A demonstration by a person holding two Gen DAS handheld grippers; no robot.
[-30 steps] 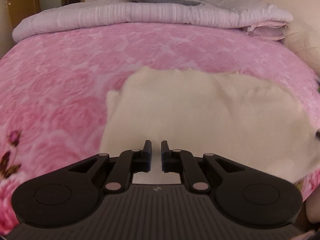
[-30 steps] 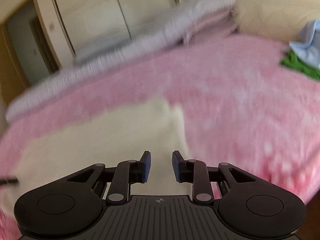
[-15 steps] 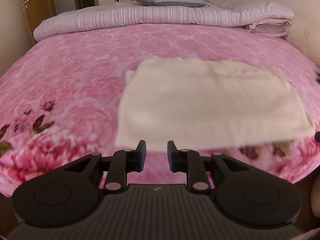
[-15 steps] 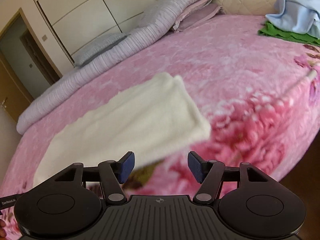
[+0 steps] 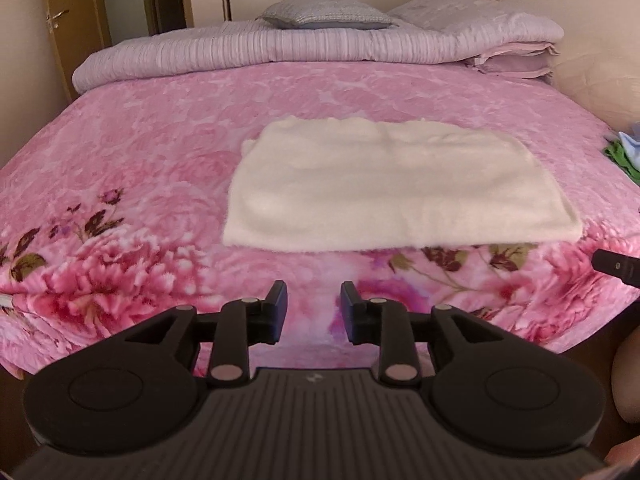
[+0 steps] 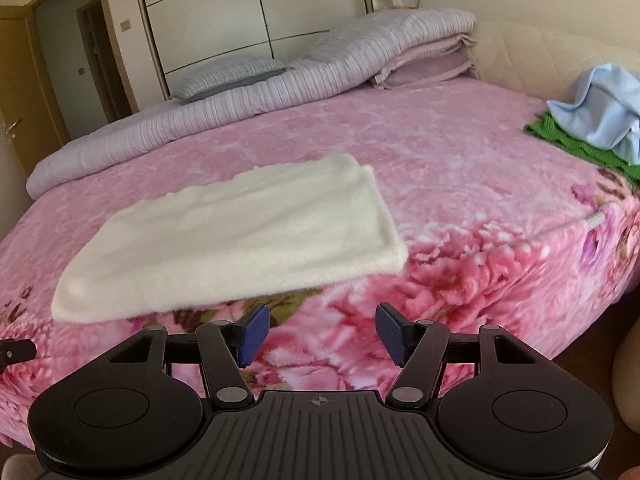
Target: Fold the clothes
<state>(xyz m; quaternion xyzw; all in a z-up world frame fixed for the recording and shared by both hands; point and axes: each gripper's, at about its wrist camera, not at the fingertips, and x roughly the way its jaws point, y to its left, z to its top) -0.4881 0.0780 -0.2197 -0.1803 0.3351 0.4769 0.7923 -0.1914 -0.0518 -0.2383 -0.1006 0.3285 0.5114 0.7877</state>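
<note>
Beyond the blue garment [image 6: 600, 108], a half-hidden green garment [image 6: 568, 142].

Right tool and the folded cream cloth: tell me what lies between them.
Only bare pink floral bedspread separates the right tool from the cream cloth, seen in the right wrist view.

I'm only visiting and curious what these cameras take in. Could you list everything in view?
Folded cloth: one, cream, flat on the bed near its front edge.
Blanket: one, pink floral, covering the bed.
Quilt: one, lilac striped, rolled along the head end.
Pillows: two, grey-lilac, on the quilt.
Light blue garment: one, heaped at the bed's right edge.
Green garment: one, under the blue one.
Door: one, brown, left.
Left tongs: black, opening, nothing between.
Right tongs: blue-padded, open, empty.
</note>
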